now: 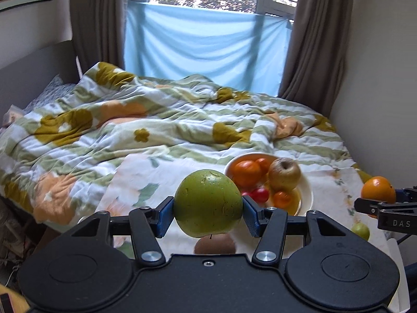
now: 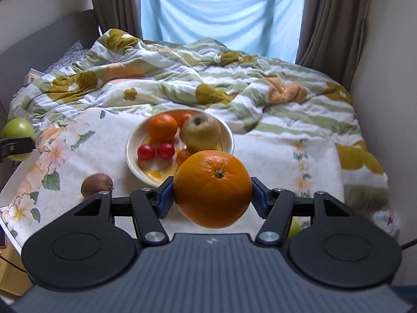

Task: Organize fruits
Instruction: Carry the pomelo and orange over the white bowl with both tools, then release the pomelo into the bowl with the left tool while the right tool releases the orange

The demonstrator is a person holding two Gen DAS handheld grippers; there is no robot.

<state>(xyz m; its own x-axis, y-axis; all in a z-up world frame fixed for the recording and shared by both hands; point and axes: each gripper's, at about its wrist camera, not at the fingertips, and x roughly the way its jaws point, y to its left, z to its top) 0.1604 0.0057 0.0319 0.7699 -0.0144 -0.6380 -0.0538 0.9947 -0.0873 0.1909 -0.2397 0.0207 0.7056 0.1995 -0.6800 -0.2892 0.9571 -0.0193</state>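
My left gripper (image 1: 208, 210) is shut on a green apple (image 1: 208, 202), held above the floral cloth. My right gripper (image 2: 212, 195) is shut on a large orange (image 2: 212, 189); it also shows in the left wrist view (image 1: 378, 190). A cream bowl (image 2: 135, 156) ahead holds an orange (image 2: 163, 126), a yellowish apple (image 2: 200, 131), two red cherry tomatoes (image 2: 156, 151) and small orange fruits. A brown kiwi (image 2: 96, 184) lies on the cloth left of the bowl, under the left gripper (image 1: 215, 245). A small green fruit (image 1: 361, 230) lies near the right gripper.
The floral cloth (image 2: 286, 161) covers a table in front of a bed with a rumpled flowered quilt (image 2: 182, 78). Brown curtains and a blue sheet (image 1: 203, 44) hang at the window. A wall (image 2: 391, 104) stands close on the right.
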